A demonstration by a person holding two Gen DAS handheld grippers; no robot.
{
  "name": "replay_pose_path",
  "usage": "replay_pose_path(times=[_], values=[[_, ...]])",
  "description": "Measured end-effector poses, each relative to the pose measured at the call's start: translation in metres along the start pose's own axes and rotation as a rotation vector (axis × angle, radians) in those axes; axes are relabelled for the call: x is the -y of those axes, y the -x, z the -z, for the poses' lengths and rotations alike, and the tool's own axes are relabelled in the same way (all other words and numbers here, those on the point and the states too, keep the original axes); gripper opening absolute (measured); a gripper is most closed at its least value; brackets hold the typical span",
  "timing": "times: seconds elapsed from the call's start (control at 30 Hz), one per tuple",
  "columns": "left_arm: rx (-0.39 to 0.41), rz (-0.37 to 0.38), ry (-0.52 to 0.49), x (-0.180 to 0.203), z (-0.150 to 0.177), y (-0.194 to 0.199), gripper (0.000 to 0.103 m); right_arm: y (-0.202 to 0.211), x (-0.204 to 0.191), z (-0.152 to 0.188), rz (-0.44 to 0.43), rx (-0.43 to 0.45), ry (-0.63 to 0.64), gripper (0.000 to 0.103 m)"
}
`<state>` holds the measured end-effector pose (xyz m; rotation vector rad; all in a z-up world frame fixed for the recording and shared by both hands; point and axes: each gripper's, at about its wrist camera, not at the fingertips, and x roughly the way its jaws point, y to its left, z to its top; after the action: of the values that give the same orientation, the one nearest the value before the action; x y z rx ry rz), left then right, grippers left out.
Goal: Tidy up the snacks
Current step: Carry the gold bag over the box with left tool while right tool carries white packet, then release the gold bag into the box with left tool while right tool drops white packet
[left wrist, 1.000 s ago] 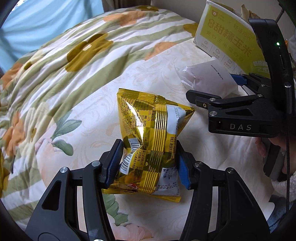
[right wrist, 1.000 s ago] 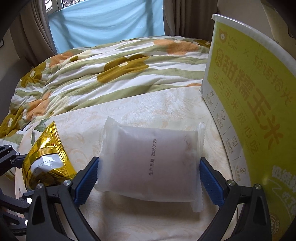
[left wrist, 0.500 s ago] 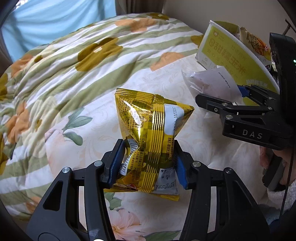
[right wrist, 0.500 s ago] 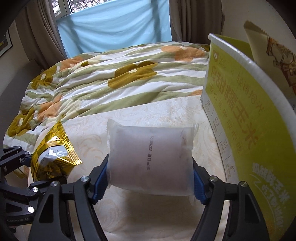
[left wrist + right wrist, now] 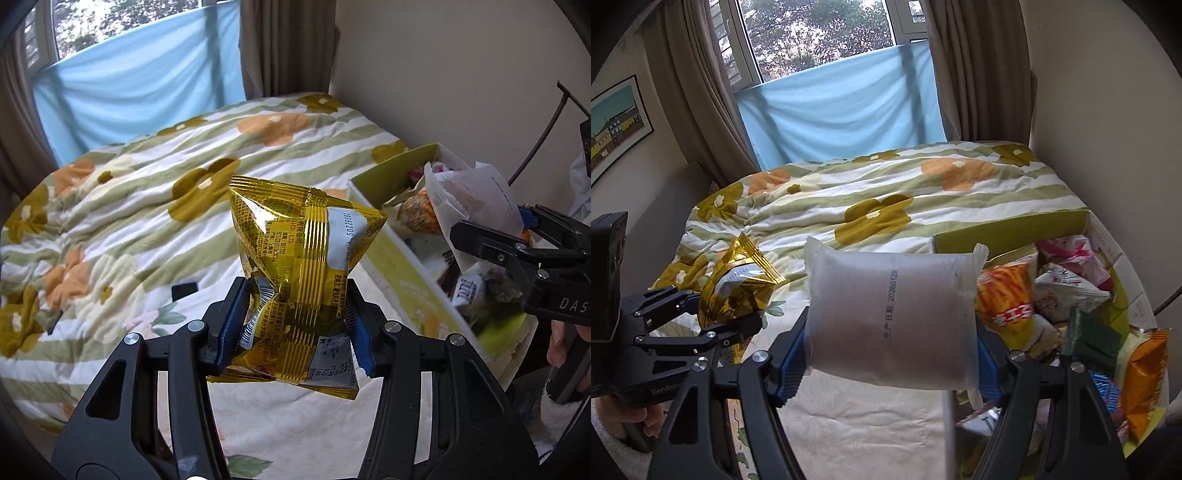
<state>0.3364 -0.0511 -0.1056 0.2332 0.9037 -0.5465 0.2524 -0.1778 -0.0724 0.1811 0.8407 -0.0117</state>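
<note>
Left of the yellow snack box (image 5: 1008, 229), the left gripper (image 5: 295, 325) pinches a crinkled gold foil packet (image 5: 299, 266) above the bed. Nearer the box, the right gripper (image 5: 890, 354) clamps a frosted white pouch (image 5: 890, 317) with a printed date.

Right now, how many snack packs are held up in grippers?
2. The gold pack is clamped in the left gripper above the bed; the white pack is clamped in the right gripper beside the box, which holds more snacks.
</note>
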Motion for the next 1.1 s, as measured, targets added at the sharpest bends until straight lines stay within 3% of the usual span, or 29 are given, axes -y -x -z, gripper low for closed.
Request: replay_pose_path(times=[0.2,0.4,0.57,0.63,0.67,0.7,0.73,1.1], values=[[0.045,0.044,-0.029,0.096,-0.046,-0.003,0.047,0.043,0.081,-0.009,0.070,0.016,0.003,0.071],[-0.035,0.111,0.040,0.172,-0.075,-0.051,0.047,0.065,0.153,-0.008,0.083,0.036,-0.025,0.071],[-0.090,0.085,0.082,0.217,-0.081,-0.083,0.047,0.069,0.195,-0.005,0.051,0.024,-0.029,0.071],[-0.086,0.092,0.103,0.227,-0.082,-0.088,0.053,0.067,0.206,-0.006,0.036,0.012,-0.022,0.071],[-0.090,0.089,0.114,0.230,-0.082,-0.090,0.070,0.065,0.209,-0.006,0.029,0.008,-0.018,0.071],[-0.091,0.077,0.124,0.226,-0.079,-0.092,0.095,0.064,0.212,-0.006,0.022,0.004,-0.015,0.071],[-0.082,0.060,0.133,0.227,-0.078,-0.091,0.103,0.062,0.216,-0.006,0.012,-0.001,-0.011,0.071],[-0.069,-0.032,0.267,0.185,-0.035,-0.054,0.102,0.047,0.203,-0.023,-0.105,-0.016,0.070,0.071]])
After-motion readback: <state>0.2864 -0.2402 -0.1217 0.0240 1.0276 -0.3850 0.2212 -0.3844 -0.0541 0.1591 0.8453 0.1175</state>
